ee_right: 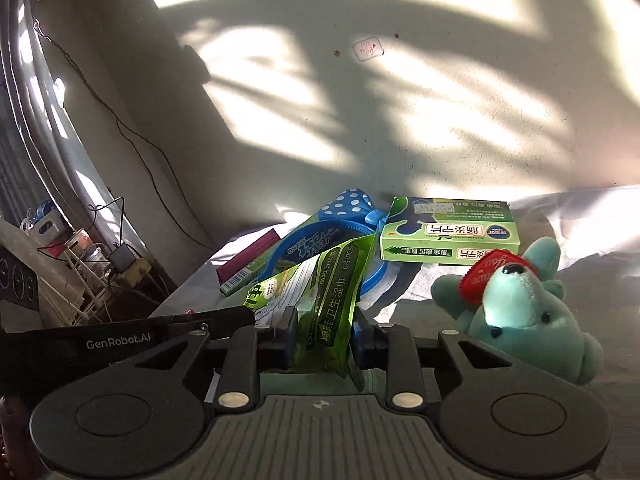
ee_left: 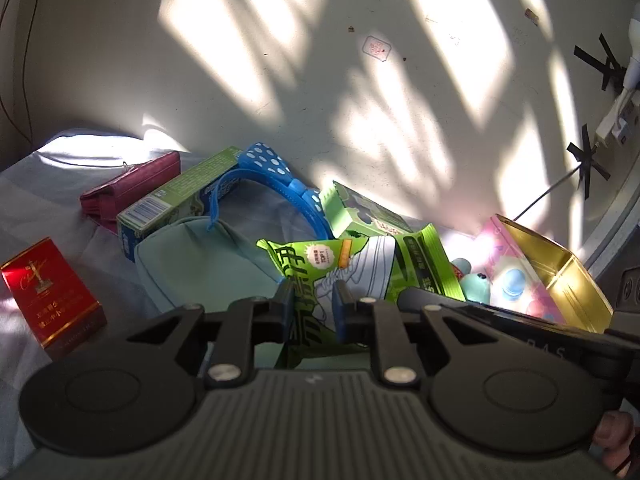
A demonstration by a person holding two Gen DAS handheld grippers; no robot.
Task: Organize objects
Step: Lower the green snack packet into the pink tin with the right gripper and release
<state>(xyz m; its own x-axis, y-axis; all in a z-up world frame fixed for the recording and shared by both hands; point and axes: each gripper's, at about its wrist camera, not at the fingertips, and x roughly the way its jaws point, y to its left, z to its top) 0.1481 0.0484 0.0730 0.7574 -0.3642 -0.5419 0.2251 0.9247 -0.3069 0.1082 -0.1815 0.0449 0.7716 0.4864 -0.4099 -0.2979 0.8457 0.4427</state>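
Observation:
A green wet-wipes packet (ee_left: 340,268) stands between the fingers of both grippers; it also shows in the right wrist view (ee_right: 324,300). My left gripper (ee_left: 312,308) is shut on its lower part. My right gripper (ee_right: 326,340) is shut on it too, from the other side. Behind it lie a blue polka-dot headband (ee_left: 280,176), a long green box (ee_left: 176,200), a small green box (ee_right: 448,228), a pale green pouch (ee_left: 200,268), a maroon wallet (ee_left: 128,192) and a red box (ee_left: 52,292). A teal plush bear (ee_right: 528,312) lies to the right.
An open gold-lined pink tin (ee_left: 552,276) stands at the right. All lie on a white cloth (ee_left: 60,168) against a sunlit wall. Cables and clutter (ee_right: 100,268) sit at the left in the right wrist view. A plug and taped wire (ee_left: 612,128) hang at the right.

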